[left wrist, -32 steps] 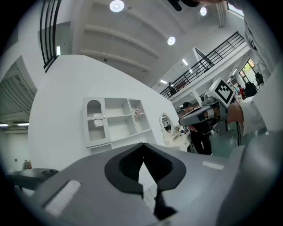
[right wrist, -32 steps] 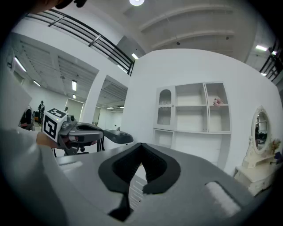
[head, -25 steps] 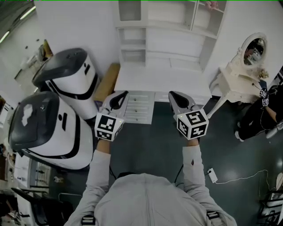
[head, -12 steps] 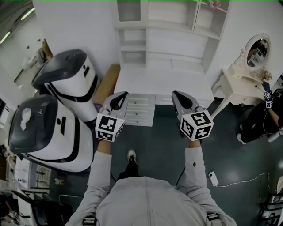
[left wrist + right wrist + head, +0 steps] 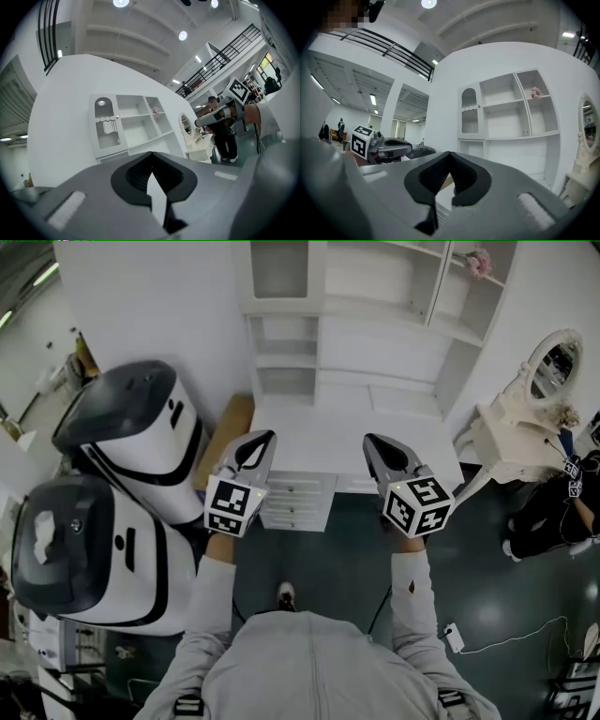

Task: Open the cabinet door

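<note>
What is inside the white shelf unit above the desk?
A small pink object sits in the upper right compartment; other open shelves look bare. The closed cabinet door hides what is behind it.

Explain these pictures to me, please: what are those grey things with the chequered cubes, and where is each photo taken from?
There is no robot here. A person holds a pair of tongs in each hand: the left tongs and the right tongs. The patterned cube is part of each pair. One picture comes from a camera on the person's head, looking down. The other two come from cameras riding on the tongs and looking along them. Ahead stands a white desk with a shelf unit, whose cabinet door is shut. Both tongs are closed, hold nothing and do not touch the door.
</note>
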A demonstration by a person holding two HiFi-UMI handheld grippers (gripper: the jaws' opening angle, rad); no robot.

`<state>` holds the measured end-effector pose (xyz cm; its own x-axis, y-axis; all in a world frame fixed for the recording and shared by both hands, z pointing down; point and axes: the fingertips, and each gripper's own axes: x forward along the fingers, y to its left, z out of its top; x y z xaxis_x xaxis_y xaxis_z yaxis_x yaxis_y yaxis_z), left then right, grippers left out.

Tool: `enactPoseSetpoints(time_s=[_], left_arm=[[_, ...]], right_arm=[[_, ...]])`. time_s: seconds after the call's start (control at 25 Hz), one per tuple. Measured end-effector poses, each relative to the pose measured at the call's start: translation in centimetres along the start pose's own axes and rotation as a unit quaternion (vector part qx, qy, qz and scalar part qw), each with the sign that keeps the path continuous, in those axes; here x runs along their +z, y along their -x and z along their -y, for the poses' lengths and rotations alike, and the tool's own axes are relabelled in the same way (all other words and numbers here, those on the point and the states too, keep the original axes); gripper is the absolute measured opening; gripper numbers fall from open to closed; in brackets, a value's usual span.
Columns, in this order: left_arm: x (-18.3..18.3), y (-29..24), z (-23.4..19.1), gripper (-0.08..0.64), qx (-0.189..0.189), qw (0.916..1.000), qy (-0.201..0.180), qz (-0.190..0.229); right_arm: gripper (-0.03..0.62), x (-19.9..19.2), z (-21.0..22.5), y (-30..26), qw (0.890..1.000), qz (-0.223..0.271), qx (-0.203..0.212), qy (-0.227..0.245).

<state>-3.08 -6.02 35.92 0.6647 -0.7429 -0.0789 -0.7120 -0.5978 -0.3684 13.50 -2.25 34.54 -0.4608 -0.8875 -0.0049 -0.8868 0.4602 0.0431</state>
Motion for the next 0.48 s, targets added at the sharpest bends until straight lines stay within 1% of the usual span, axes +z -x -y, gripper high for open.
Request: enactPoseSetpoints(time_s=[0.2,0.48], left_arm=[[-1.1,-4.0,-5.0,0.018,-0.003,1.0,0.001,0.004],[-3.1,-8.3,-9.5,0.018,-0.016,0.9998,0.007,0.008]], right_arm=[[0.002,0.8,1.6,-5.4,1.0,0.001,-0.004,-0.001],[0.002,0.4,3.4,-11.1,1.0,-0.007,-0.012,0.001]])
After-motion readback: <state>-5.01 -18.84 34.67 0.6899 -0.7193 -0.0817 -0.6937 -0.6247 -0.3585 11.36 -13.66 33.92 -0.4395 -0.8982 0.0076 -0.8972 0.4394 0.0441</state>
